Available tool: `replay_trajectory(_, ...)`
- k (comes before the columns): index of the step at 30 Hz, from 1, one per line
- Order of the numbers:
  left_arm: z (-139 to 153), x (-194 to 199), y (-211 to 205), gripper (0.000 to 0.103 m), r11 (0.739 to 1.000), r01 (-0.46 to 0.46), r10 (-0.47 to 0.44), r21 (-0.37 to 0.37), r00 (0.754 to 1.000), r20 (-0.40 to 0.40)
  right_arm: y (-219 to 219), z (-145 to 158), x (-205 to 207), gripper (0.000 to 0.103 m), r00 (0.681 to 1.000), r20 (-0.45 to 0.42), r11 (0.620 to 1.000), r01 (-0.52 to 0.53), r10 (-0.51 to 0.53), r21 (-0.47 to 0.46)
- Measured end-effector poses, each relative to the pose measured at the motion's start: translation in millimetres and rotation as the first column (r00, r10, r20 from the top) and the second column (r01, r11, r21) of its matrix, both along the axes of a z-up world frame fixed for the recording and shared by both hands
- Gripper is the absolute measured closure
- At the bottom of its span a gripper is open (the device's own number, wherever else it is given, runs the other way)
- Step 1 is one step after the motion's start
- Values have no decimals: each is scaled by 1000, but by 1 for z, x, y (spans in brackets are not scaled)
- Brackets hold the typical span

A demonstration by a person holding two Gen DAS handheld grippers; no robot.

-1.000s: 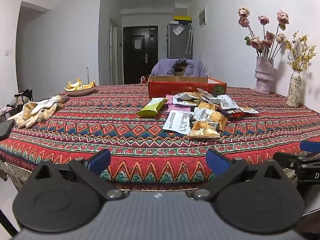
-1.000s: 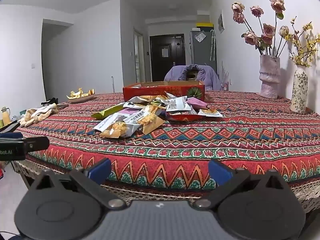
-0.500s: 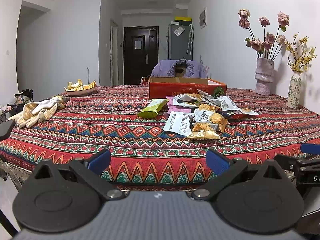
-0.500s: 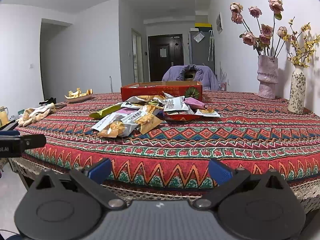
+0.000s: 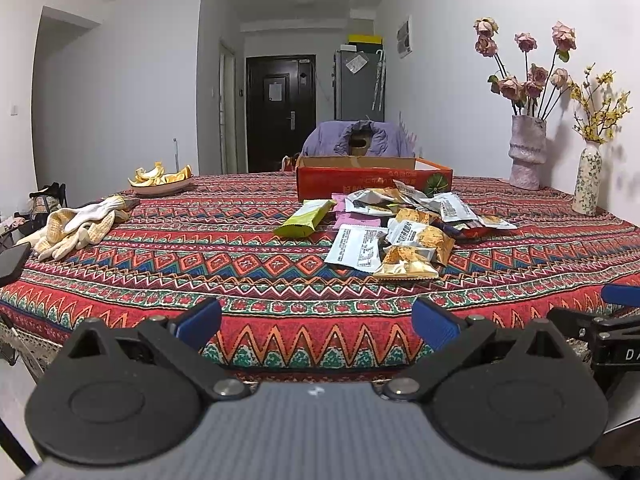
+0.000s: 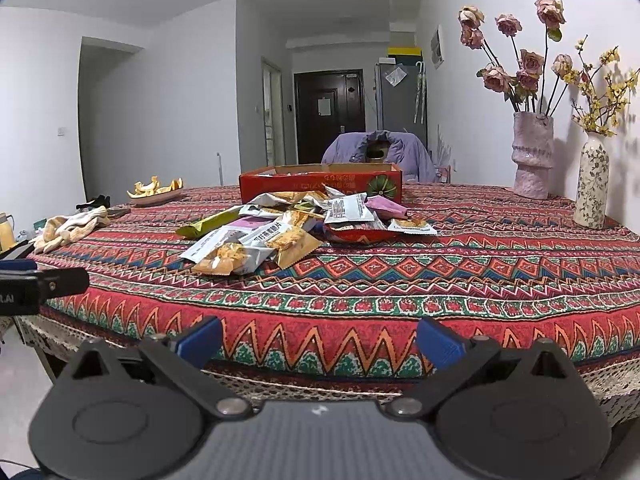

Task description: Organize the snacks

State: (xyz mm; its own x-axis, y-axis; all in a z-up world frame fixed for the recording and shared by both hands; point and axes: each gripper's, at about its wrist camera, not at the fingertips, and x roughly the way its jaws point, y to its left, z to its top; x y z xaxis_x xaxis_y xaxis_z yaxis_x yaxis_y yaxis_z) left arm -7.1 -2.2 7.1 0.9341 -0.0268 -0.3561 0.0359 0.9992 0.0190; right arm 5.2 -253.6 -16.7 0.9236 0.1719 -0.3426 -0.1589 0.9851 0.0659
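The snack packets (image 5: 394, 226) lie in a loose heap near the middle of the worktop (image 5: 240, 256), just in front of the red cardboard box (image 5: 372, 178), whose long side runs left to right across the view. A green packet (image 5: 306, 220) at the heap's left edge lies flat, its long axis slanting from near-left to far-right, toward the box. The left tool (image 5: 316, 322) hangs before the worktop's near edge, jaws spread wide and empty. The right tool (image 6: 318, 340) does the same, wide and holding nothing, well apart from the heap. Gloves (image 5: 78, 224) lie at the far left.
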Motion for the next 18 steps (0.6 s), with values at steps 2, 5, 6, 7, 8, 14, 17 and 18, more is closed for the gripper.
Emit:
replay_trajectory(2,0,0,0,0,1000,11,-11,-1,1000,-4,0,-1,0,0,1000,-2,1000,3,-3,-3)
replay_trajectory(5,-1,0,-1,0,1000,23,-23,-4,1000,-9,1,0,0,0,1000,2,1000,3,-3,-3)
replay_trajectory(6,-1,0,-1,0,1000,24,-24,-4,1000,-6,0,0,-1,0,1000,4,1000,3,-3,-3)
replay_trajectory(7,-1,-1,-1,0,1000,24,-24,-2,1000,-4,0,0,-1,0,1000,6,1000,4,-4,-5)
replay_trajectory(8,-1,-1,-1,0,1000,22,-22,0,1000,-4,1,0,-1,0,1000,5,1000,5,-5,-7)
replay_trajectory(14,-1,-1,-1,0,1000,20,-20,1,1000,-4,1,-1,-1,0,1000,2,1000,2,-2,-12)
replay_trajectory(17,-1,-1,-1,0,1000,20,-19,4,1000,-5,1,0,-2,0,1000,8,1000,5,-5,-13)
replay_trajectory(18,-2,-1,-1,0,1000,18,-18,4,1000,-5,1,0,-2,0,1000,7,1000,7,-7,-13)
